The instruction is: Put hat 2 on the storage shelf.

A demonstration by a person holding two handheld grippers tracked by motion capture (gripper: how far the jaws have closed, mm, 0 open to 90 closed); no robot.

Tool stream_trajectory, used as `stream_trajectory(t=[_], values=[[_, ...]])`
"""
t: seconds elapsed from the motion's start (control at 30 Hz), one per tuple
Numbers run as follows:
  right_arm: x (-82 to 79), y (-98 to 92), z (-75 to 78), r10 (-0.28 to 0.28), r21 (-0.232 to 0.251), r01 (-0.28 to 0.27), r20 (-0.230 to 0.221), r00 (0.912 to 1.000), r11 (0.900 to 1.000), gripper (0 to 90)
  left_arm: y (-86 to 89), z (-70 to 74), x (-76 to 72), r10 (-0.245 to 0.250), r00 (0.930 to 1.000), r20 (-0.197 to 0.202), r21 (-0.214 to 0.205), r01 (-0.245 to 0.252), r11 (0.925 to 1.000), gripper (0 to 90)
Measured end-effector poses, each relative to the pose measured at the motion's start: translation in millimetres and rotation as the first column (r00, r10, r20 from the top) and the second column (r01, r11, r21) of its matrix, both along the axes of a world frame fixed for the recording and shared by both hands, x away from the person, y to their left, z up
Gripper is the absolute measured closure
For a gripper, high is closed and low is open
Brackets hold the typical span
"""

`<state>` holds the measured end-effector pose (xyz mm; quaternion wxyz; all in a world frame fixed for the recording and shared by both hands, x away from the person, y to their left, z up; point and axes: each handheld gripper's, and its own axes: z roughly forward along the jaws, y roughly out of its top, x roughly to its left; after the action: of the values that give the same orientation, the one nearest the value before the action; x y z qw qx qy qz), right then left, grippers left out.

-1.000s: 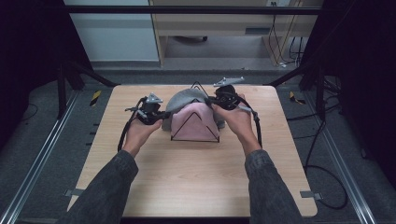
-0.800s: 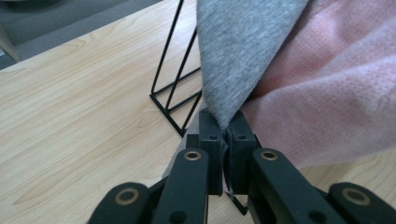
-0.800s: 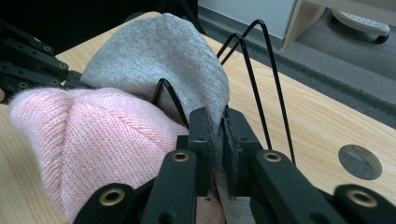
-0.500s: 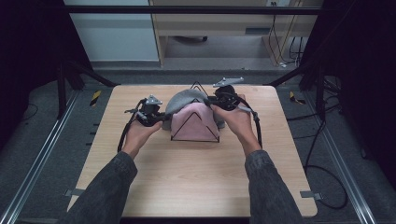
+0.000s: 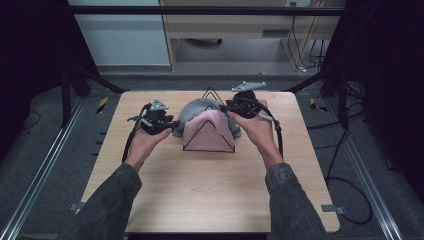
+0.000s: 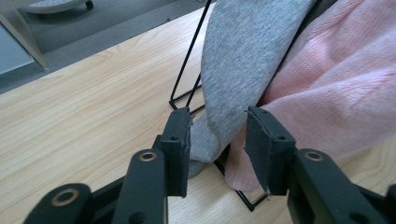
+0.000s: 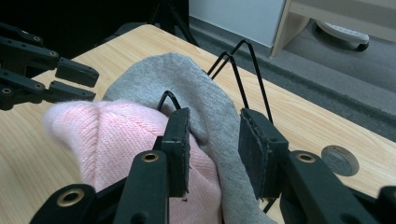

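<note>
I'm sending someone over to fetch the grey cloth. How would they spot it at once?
On the wooden table, look at its far middle, where a black wire rack stands between the two hands. Two cloths hang over the rack: the grey cloth is the smooth, speckled one at the back, behind the pink knitted cloth.

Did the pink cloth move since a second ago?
No. The pink cloth hangs on the black wire rack at the same spot on the table, beside the grey cloth, as before.
</note>
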<state>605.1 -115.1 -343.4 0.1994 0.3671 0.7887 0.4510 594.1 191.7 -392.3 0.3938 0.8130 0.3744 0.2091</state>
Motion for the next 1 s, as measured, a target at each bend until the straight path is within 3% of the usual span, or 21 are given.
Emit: stream_trajectory(t=[0.33, 0.57, 0.8, 0.93, 1.0], values=[[-4.2, -2.9, 6.4, -0.01, 0.018, 0.01, 0.005, 0.9999, 0.9998, 60.7, 5.5, 13.4, -9.7, 0.009, 0.9999, 0.014, 0.014, -0.009, 0.9999, 45.7], [-8.5, -1.5, 10.8, -0.016, 0.029, 0.016, 0.006, 0.9999, 0.9995, 54.7, 5.9, 27.4, -16.8, 0.01, 0.9997, 0.023, -0.002, -0.01, 1.0, 36.7], [-13.1, -0.5, 14.5, -0.038, 0.026, 0.038, 0.018, 0.9991, 0.999, 40.7, 2.8, 36.5, -27.6, -0.005, 0.9999, 0.009, -0.029, 0.006, 0.9996, 22.1], [-17.0, -0.1, 18.4, -0.039, 0.04, 0.038, 0.028, 0.9988, 0.9985, 32.0, 3.3, 37.6, -32.0, -0.019, 0.9988, -0.045, -0.066, 0.016, 0.9977, 14.7], [-19.0, -0.3, 19.9, -0.038, 0.045, 0.037, 0.029, 0.9989, 0.9983, 27.0, 4.1, 39.9, -38.5, -0.021, 0.9987, -0.047, -0.066, 0.018, 0.9976, 13.0]])
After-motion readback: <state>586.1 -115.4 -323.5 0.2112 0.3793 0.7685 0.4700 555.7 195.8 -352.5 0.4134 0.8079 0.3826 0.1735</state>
